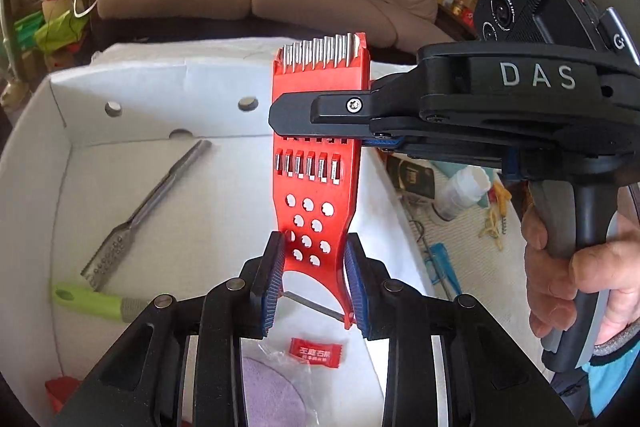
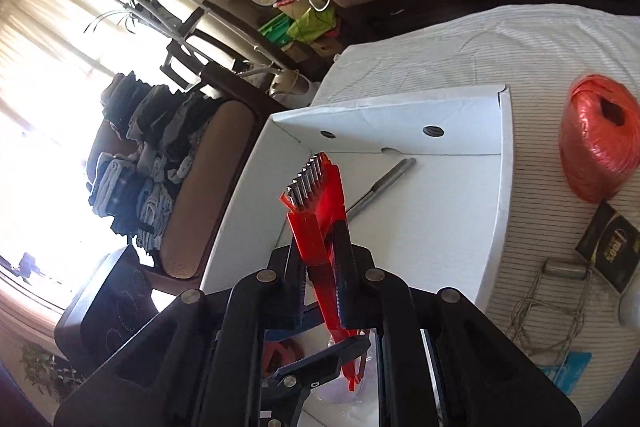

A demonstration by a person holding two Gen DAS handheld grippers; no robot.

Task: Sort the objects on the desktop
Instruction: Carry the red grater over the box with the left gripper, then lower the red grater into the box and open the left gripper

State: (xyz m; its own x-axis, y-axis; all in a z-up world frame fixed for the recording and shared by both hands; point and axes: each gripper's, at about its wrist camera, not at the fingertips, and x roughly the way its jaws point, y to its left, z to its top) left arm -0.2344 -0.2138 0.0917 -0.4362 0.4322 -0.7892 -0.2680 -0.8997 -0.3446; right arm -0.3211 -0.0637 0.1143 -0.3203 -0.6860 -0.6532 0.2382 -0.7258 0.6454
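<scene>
Above the white cardboard box (image 1: pixel 60 99) on the cloth-covered table, a red multi-blade grater (image 1: pixel 316 187) stands nearly upright, pinched at two places at once. Left gripper (image 1: pixel 314 283) clamps its narrow forked lower end between blue pads; right gripper (image 1: pixel 320 123) bites across its upper half from the side, just below the steel comb teeth. Both tongs look clenched on the grater, likely a handover, so neither lets it drop. Beneath it in the box lie a steel scraper-like tool (image 1: pixel 152 203) and a green-handled utensil (image 1: pixel 88 301), presumably already sorted there. Outside, an orange twine ball (image 2: pixel 598 139) sits near the box's wall.
</scene>
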